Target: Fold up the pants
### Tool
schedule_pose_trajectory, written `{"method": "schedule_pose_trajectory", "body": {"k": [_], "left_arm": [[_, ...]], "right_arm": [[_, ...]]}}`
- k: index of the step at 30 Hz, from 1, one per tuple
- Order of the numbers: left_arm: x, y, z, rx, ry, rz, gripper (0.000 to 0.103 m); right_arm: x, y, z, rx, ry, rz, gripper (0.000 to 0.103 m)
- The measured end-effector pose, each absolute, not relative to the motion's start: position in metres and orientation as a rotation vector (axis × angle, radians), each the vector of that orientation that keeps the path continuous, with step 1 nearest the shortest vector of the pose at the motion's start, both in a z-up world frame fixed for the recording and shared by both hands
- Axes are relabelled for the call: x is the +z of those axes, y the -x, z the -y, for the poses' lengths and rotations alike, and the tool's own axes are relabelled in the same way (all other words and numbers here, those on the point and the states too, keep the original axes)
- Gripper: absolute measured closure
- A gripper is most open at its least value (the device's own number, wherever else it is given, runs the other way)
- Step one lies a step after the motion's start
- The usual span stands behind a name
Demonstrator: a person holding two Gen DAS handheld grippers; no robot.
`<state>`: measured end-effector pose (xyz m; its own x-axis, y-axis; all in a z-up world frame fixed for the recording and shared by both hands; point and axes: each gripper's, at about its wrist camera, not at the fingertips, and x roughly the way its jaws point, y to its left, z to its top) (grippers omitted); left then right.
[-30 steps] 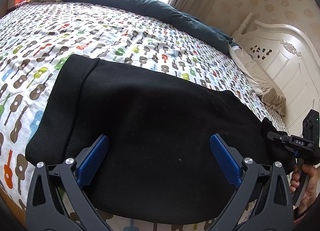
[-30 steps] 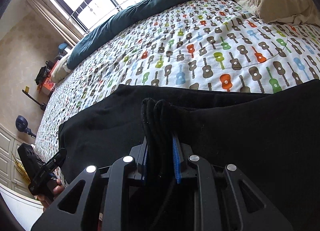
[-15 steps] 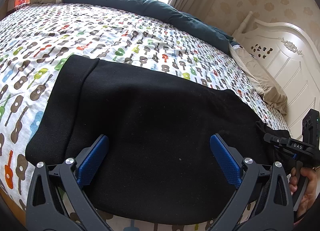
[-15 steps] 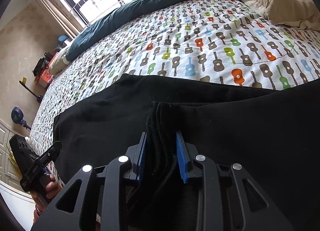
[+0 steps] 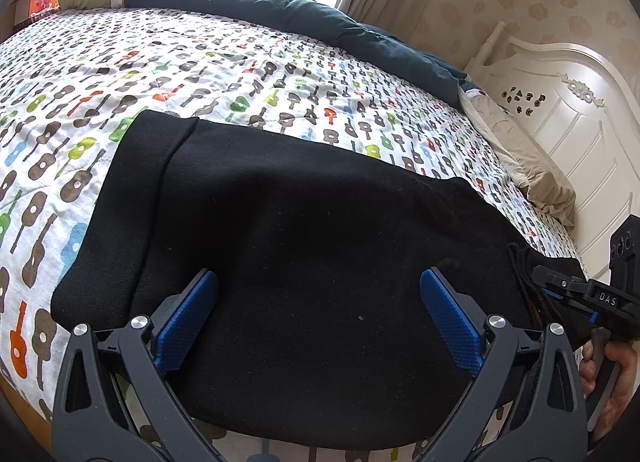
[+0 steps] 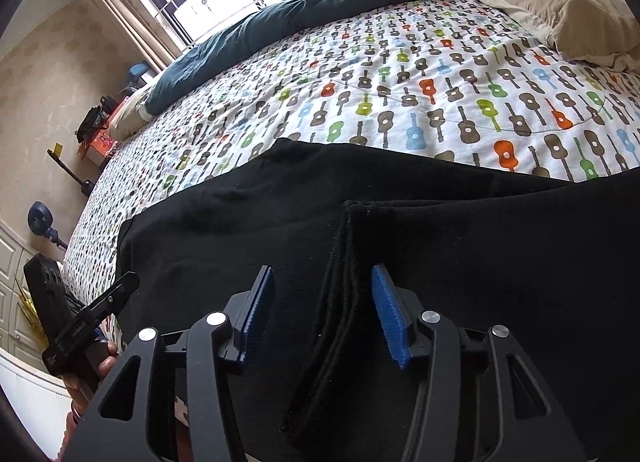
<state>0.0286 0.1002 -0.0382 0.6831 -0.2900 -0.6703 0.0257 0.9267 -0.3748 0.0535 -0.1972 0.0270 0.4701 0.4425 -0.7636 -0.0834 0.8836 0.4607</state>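
Black pants [image 5: 304,230] are lying folded across a guitar-print bedspread [image 5: 168,74], near the bed's front edge. The left gripper [image 5: 318,318] is hovering wide open above the cloth, gripping nothing. The right gripper [image 6: 322,310] is opening its jaws; the stacked hem edges [image 6: 340,302] are sitting between them, apparently no longer pinched. Pulling away carelessly could snag those loose layers and drag the fold apart.

One pair of black pants [image 5: 304,222], two hand-held grippers [image 5: 320,318], one pillow [image 6: 560,10]
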Motion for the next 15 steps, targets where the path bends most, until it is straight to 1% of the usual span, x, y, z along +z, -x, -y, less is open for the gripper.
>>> {"method": "schedule_pose_trajectory", "body": {"k": [3,6,8,10,13,15], "left_arm": [[-0.038,-0.03,-0.101,-0.182,0.35,-0.804,0.003],[-0.039,-0.03,-0.101,-0.181,0.348,-0.806,0.003],[-0.039,-0.031,-0.101,-0.181,0.344,-0.81,0.003],[-0.04,-0.031,-0.101,-0.183,0.338,-0.811,0.003],[-0.041,-0.031,-0.1,-0.185,0.325,-0.808,0.003],[-0.041,-0.031,-0.099,-0.184,0.315,-0.806,0.003]], "right_arm": [[0.039,-0.043,0.193,0.437,-0.437,-1.007,0.049],[0.061,-0.022,0.194,0.603,-0.489,-0.954,0.044],[0.078,-0.01,0.213,0.627,-0.5,-0.901,0.037],[0.093,0.0,0.253,0.602,-0.546,-0.84,0.031],[0.1,0.007,0.337,0.412,-0.607,-0.775,0.03],[0.087,0.006,0.401,0.271,-0.69,-0.766,0.03]]}}
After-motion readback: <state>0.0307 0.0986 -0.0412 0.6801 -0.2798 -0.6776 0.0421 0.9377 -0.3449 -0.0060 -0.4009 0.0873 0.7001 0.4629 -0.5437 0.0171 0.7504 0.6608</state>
